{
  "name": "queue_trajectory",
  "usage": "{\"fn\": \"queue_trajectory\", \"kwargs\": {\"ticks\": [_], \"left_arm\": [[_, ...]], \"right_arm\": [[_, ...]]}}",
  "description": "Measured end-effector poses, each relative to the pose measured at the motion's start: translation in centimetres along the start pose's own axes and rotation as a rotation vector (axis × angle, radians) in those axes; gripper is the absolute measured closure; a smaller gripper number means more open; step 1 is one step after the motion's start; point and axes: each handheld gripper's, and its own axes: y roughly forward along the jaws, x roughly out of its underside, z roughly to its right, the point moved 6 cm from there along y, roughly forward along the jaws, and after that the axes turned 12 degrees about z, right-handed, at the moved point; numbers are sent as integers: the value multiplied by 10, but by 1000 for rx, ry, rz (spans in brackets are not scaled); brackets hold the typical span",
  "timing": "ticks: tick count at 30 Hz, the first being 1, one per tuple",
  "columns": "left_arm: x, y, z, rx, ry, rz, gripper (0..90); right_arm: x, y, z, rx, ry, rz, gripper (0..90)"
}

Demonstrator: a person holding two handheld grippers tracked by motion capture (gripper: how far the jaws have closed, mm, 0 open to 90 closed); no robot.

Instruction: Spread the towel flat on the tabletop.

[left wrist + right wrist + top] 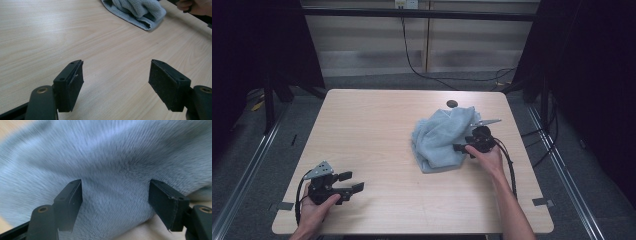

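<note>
Grey-blue terry cloth (443, 139), one piece, lies crumpled in a soft heap on the right half of the pale wooden bench (377, 130). Two claws work here. The right claw (115, 202) is spread wide against the cloth, whose weave blurs up close. The left claw (349, 182) sits wide and empty near the front left corner.

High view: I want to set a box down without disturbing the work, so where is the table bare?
The table is bare from its far left corner to the left gripper, and along the near edge between the forearms. It is crowded at the right, where the right gripper meets the blue towel.
</note>
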Motion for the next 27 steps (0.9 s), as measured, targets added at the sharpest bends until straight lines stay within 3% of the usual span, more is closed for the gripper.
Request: {"fn": "queue_trajectory", "kwargs": {"ticks": [1, 4, 9, 16, 22, 25, 27], "left_arm": [[0, 0, 0, 0, 0, 0, 273], [0, 1, -1, 0, -9, 4, 273], [1, 2, 1, 8, 1, -5, 273], [0, 2, -2, -10, -9, -2, 273], [-1, 2, 0, -5, -11, 7, 274], [-4, 5, 1, -8, -29, 16, 277], [-7, 9, 5, 1, -16, 16, 277]], "right_arm": [[5, 5, 0, 7, -8, -11, 311], [9, 7, -3, 77, -58, 29, 468], [10, 6, -13, 53, -84, 7, 657], [19, 1, -30, -27, -24, 36, 726], [25, -2, -47, -67, -50, 26, 732], [29, -4, -57, -85, -39, 24, 735], [30, -5, -64, -98, -55, 14, 736]]}}
